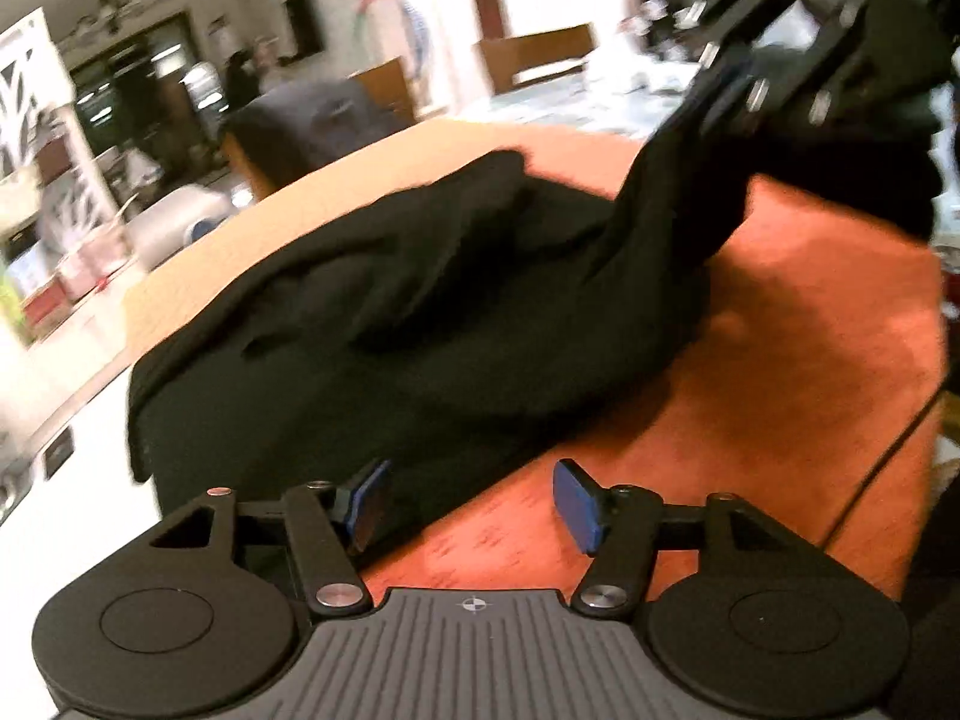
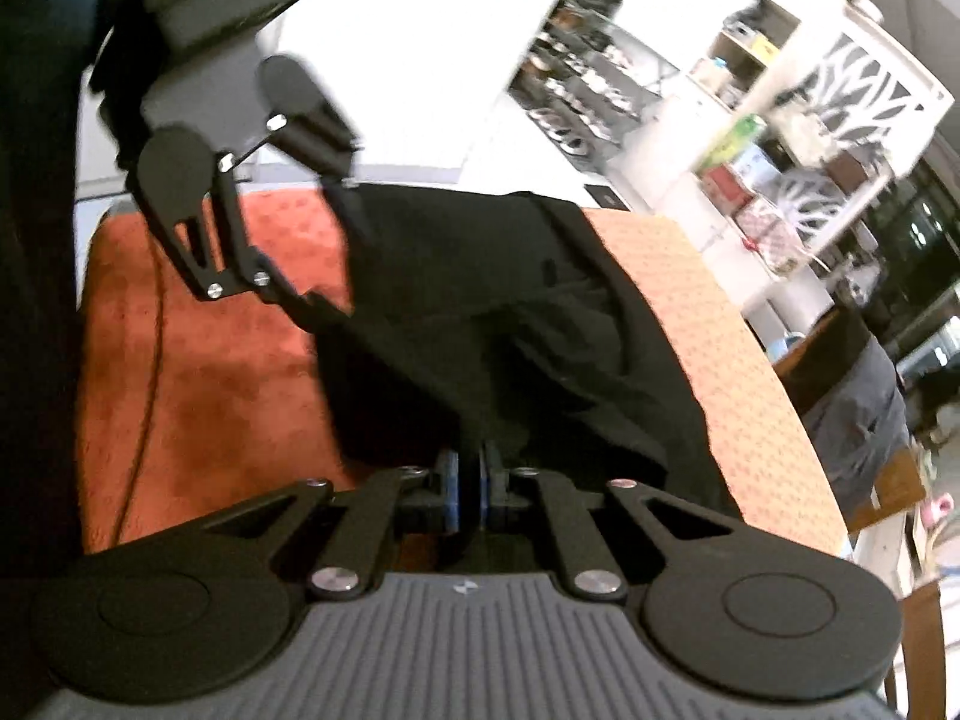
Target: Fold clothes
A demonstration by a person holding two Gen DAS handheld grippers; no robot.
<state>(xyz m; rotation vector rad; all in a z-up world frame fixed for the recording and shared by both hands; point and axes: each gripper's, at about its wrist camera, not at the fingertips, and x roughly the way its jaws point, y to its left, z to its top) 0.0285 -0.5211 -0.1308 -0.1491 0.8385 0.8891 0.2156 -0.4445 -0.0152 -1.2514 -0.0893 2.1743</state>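
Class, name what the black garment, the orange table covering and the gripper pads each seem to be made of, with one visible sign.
Black garment: soft matte fabric, probably knit; it drapes and creases.
Orange table covering: textured cloth, possibly woven; dotted pattern, no shine.
Left gripper pads: blue, smooth, probably rubber or foam.

An orange textured cloth point(image 1: 810, 324) covers the table under and ahead of the grippers. Beyond it stand wooden chairs point(image 1: 534, 54). Far to the right of the right gripper stands a white shelf unit point(image 2: 798, 138), blurred.
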